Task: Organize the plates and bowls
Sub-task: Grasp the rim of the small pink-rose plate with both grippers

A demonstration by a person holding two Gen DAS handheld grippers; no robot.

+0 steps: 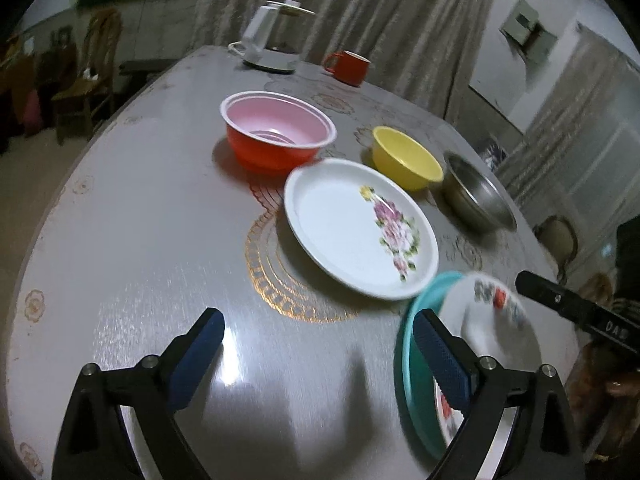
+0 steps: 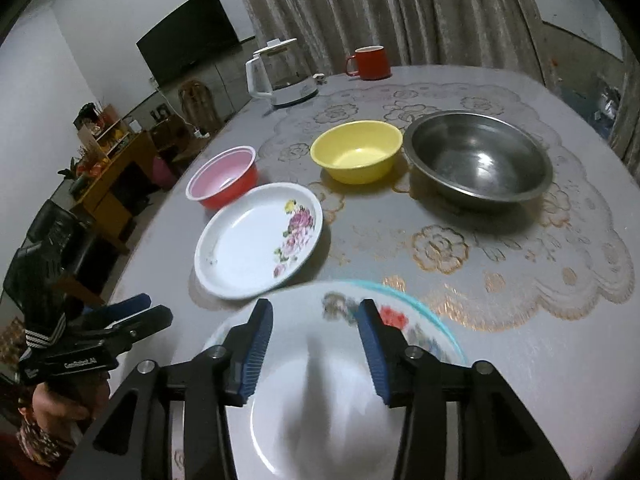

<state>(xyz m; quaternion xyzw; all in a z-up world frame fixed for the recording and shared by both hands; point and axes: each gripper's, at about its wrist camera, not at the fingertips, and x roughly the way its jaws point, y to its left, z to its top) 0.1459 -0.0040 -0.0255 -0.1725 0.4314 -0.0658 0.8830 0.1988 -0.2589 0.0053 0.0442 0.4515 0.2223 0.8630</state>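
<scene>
We hold the right gripper [image 2: 316, 344] over the small white plate with a red flower print [image 2: 320, 392], which sits nested on a teal plate [image 2: 436, 320] at the near edge of the bench [image 2: 520, 360]. Its jaws stand apart, one on each side above the plate's middle, with no pad pressing on the rim, so we judge this plate is simply resting there, stacked on the teal one as the start of a plate pile. Blur hides the exact rim line.

Our left gripper [image 1: 316, 360] hangs over bare bench with its jaws wide open and nothing between them; the teal plate lies just beside its right finger. We read that as a hand kept free for the next piece.

That next piece is likely the white plate with pink roses [image 2: 260, 240], lying flat near the middle, just beside the red bowl with a pink inside [image 2: 224, 180]. The yellow bowl [image 2: 356, 152] and the steel bowl [image 2: 480, 160] stand side by side further back, upright and not yet nested, probably awaiting their own stack. A red mug [image 2: 370, 62] and a white kettle [image 2: 280, 76] sit at the far edge, well apart from the work
</scene>
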